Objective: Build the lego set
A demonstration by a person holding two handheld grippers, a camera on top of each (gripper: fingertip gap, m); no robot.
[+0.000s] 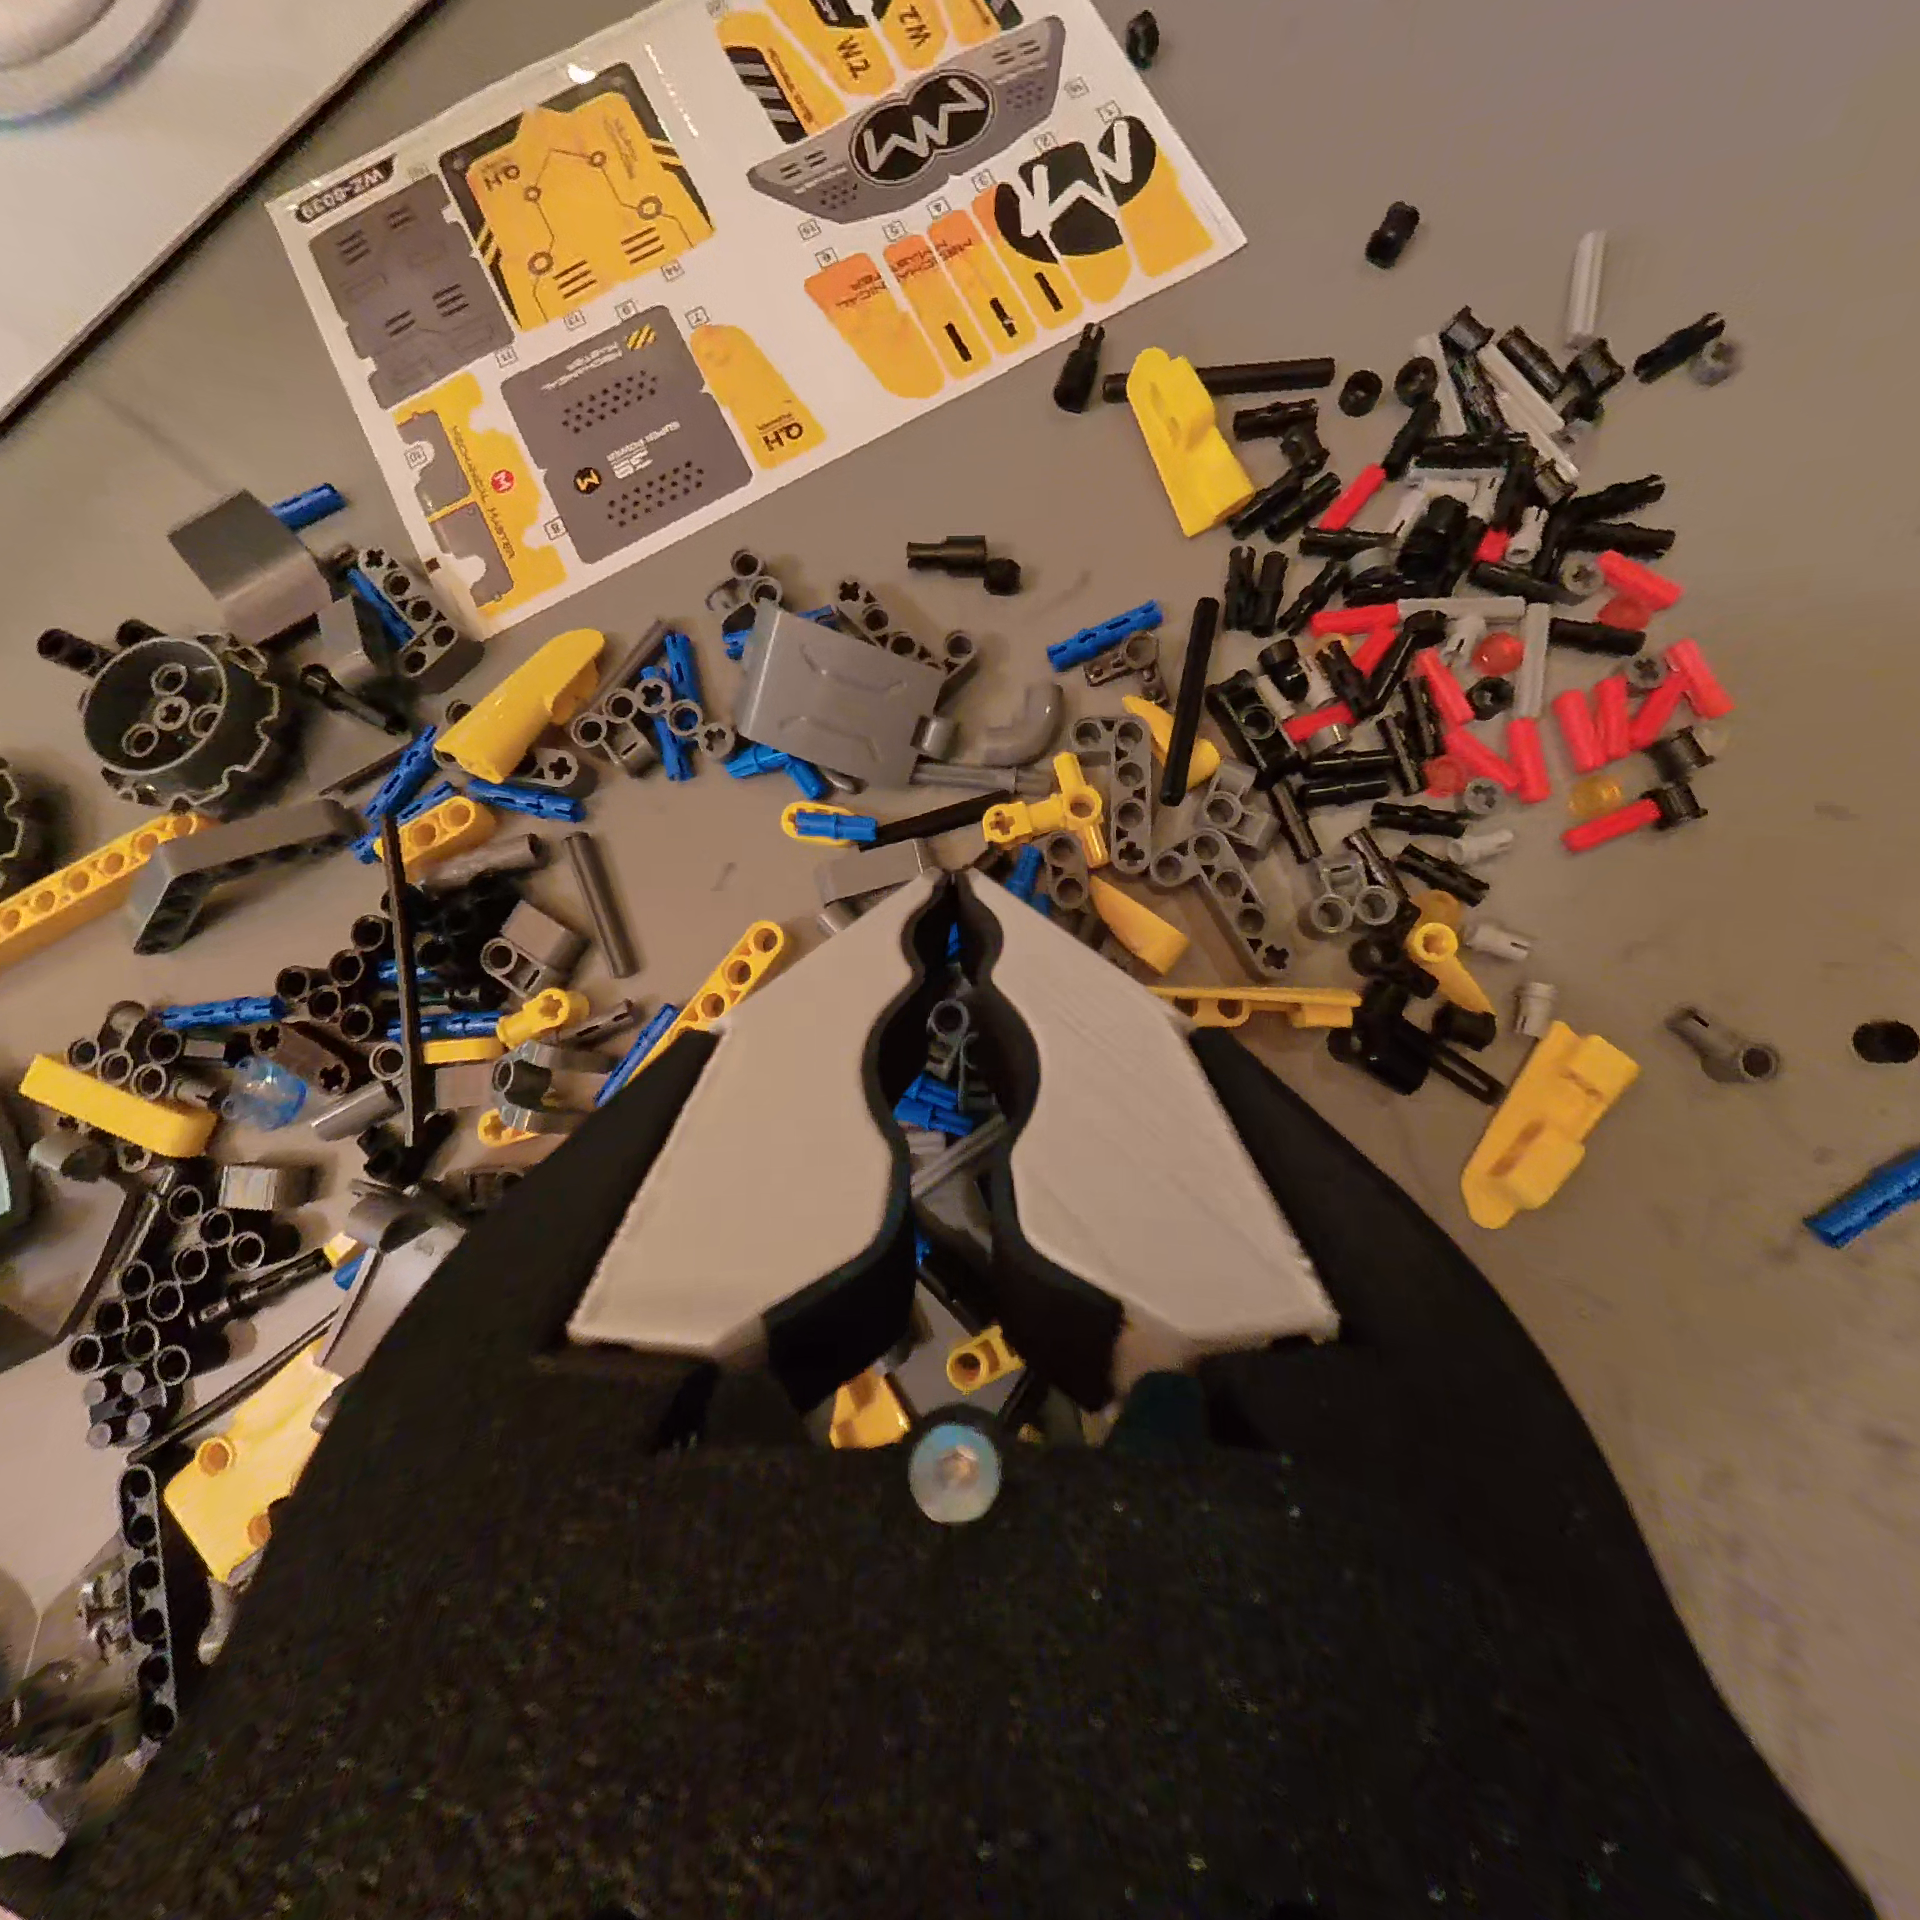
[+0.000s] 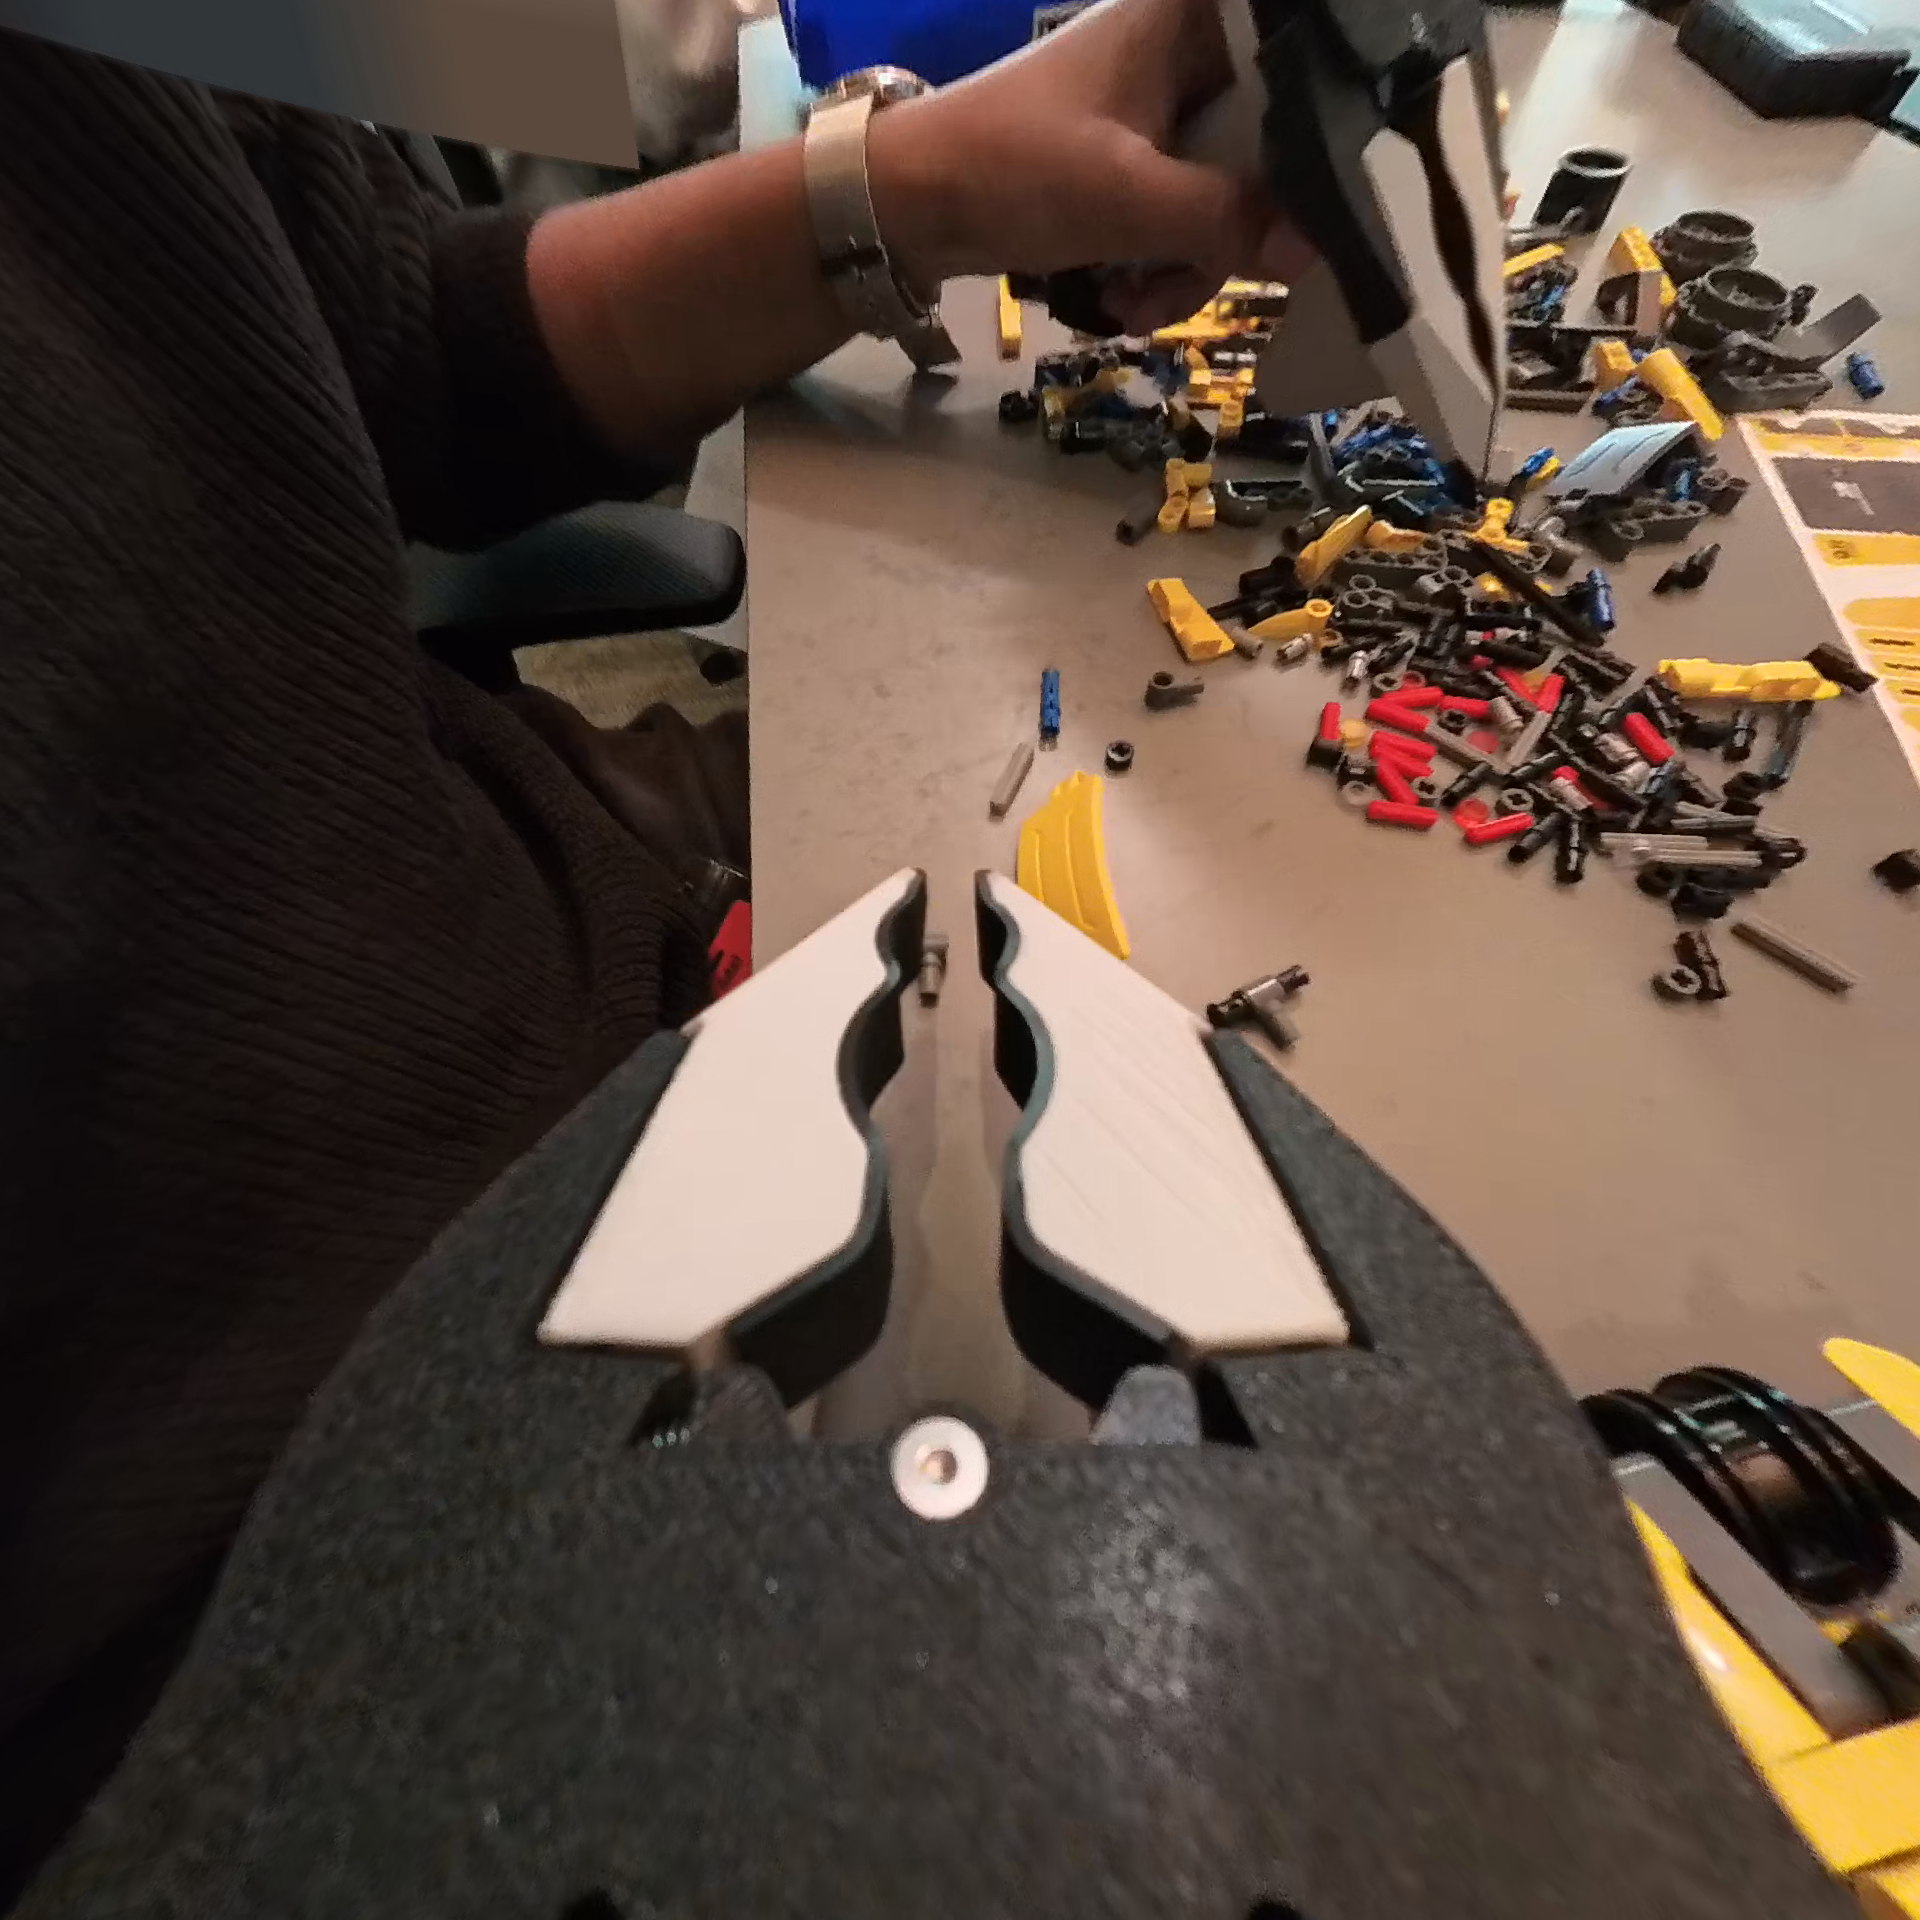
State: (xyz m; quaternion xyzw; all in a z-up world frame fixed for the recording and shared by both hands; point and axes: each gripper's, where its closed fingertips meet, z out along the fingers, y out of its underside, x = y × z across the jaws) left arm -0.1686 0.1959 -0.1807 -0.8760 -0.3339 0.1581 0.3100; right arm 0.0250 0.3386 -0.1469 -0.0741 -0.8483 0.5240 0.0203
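While the left gripper, its jaws nearly touching, is being held down into the scattered pile of small plastic building pieces on the grey table, the right gripper is being kept narrowly parted beside a curved yellow plastic panel, nothing being gripped.

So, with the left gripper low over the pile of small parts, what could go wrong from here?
1. The left gripper is shut with its tips in the dense pile of parts; it may push neighbours aside.
2. The small grey pin between the right gripper's open jaws lies near the table edge; a nudge could knock it off.
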